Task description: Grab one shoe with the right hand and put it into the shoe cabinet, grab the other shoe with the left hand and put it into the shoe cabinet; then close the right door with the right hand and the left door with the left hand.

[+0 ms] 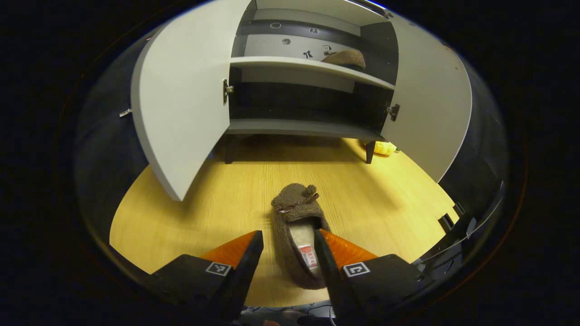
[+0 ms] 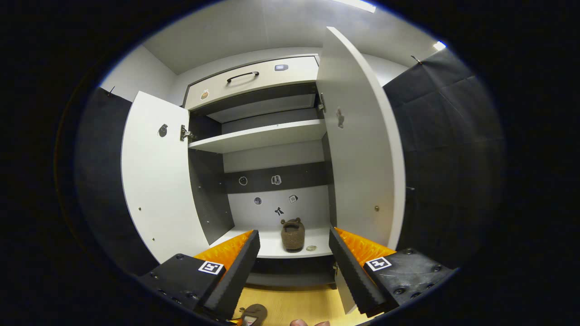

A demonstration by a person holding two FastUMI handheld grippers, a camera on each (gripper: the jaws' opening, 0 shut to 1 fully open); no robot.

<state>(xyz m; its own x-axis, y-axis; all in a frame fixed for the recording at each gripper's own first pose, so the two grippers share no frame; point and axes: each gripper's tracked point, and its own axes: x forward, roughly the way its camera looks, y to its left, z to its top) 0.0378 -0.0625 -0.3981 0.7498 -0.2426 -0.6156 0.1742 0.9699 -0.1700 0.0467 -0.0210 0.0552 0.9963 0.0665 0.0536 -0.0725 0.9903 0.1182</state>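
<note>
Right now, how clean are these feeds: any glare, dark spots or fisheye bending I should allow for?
Left gripper view: sharp, warm light on the floor, no glare; the cabinet doors bow with the fisheye; the lower compartment is dark; the shoe is crisp. Right gripper view: cooler light, a bright ceiling light at the top, the door edges curve, the shelved shoe is small but clear.

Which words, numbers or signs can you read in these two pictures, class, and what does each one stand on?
No text can be read.
Red and white label inside the slipper on the floor: print too small to read.
Small stickers on the cabinet's back wall: pictures, no words legible.
Black and white square markers on each hand-held gripper: patterns, not letters.
Small tag on the drawer: too blurred.
</note>
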